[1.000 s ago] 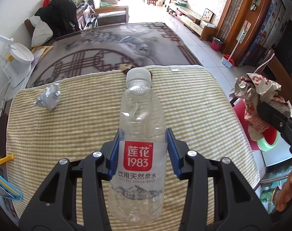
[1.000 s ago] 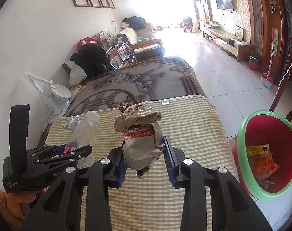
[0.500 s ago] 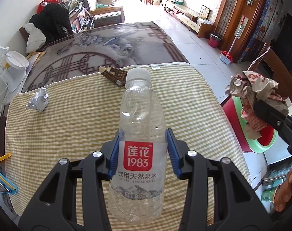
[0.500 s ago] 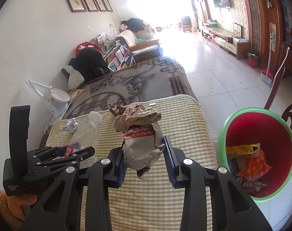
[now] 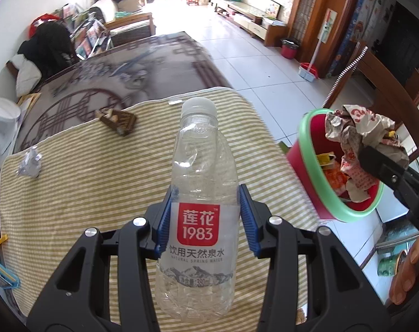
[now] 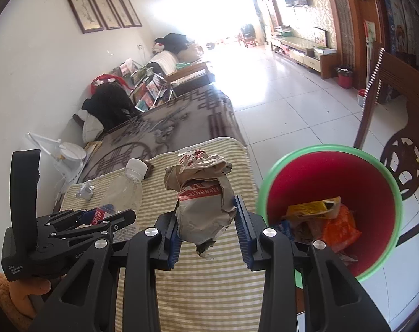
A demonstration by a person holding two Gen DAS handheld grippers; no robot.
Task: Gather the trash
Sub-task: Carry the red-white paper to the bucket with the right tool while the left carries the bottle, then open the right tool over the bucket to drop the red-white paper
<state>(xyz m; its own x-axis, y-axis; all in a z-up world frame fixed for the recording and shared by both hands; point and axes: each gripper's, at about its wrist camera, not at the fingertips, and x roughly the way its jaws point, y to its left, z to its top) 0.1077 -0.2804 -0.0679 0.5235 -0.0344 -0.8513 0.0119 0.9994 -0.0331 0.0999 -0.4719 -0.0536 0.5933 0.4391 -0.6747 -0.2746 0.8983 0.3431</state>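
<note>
1. Right wrist view: the crumpled paper wad (image 6: pixel 202 202) sits at frame centre, pinched between the pads of the right gripper (image 6: pixel 208 231), while the red bin with a green rim (image 6: pixel 329 150) opens at the right of the frame, just beside and lower than the wad. That is the relation the drop turns on: the bin lies to the right of the gripper.
2. The right gripper looks nearer the bin than the left one.
3. Left wrist view: the left gripper (image 5: pixel 205 225) is closed on a clear plastic bottle (image 5: pixel 199 193), long axis upright, cap toward the top of the frame, held over the striped worktop (image 5: pixel 99 171).
4. Count: two grippers, each holding one piece; one bin, already holding wrappers.
5. On the worktop in the left wrist view lie one foil scrap (image 5: pixel 29 161) at the left and one brown box (image 5: pixel 118 119) at upper centre, well apart.
</note>
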